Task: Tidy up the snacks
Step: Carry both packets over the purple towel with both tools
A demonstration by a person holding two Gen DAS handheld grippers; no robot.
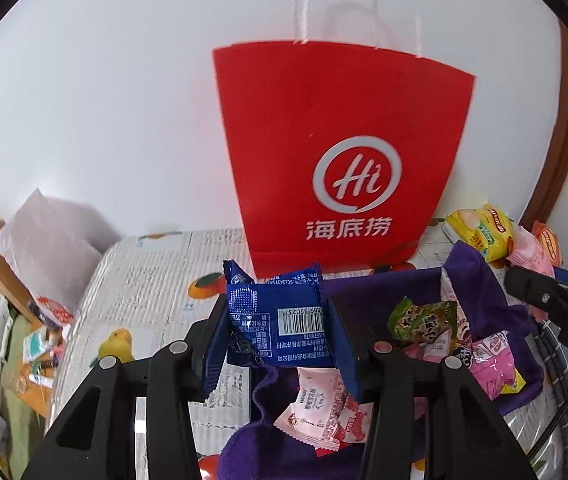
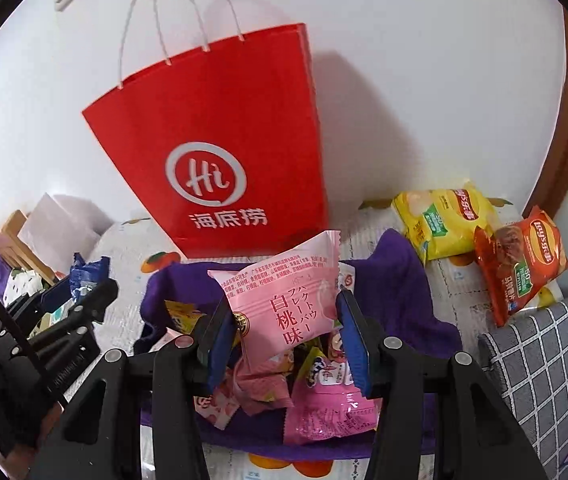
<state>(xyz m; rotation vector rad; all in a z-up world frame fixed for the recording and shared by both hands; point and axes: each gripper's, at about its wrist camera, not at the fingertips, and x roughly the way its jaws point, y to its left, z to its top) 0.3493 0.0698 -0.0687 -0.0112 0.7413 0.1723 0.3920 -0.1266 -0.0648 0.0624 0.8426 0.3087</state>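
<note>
In the left wrist view my left gripper (image 1: 279, 332) is shut on a blue snack packet (image 1: 284, 312), barcode side up, held above the near rim of a purple fabric bin (image 1: 480, 280). In the right wrist view my right gripper (image 2: 284, 336) is shut on a pink peach-flavour packet (image 2: 279, 296) over the same purple bin (image 2: 396, 280), which holds several pink and green packets. A red paper bag (image 1: 336, 152) with white handles stands upright against the wall behind the bin. The left gripper (image 2: 79, 300) with its blue packet (image 2: 87, 272) shows at the left of the right wrist view.
A yellow chip bag (image 2: 444, 220) and an orange-red chip bag (image 2: 520, 264) lie at the back right of the fruit-print tablecloth (image 1: 143, 280). A grey checked cushion (image 2: 544, 360) sits at the right. Cluttered items (image 1: 39, 344) lie off the table's left edge.
</note>
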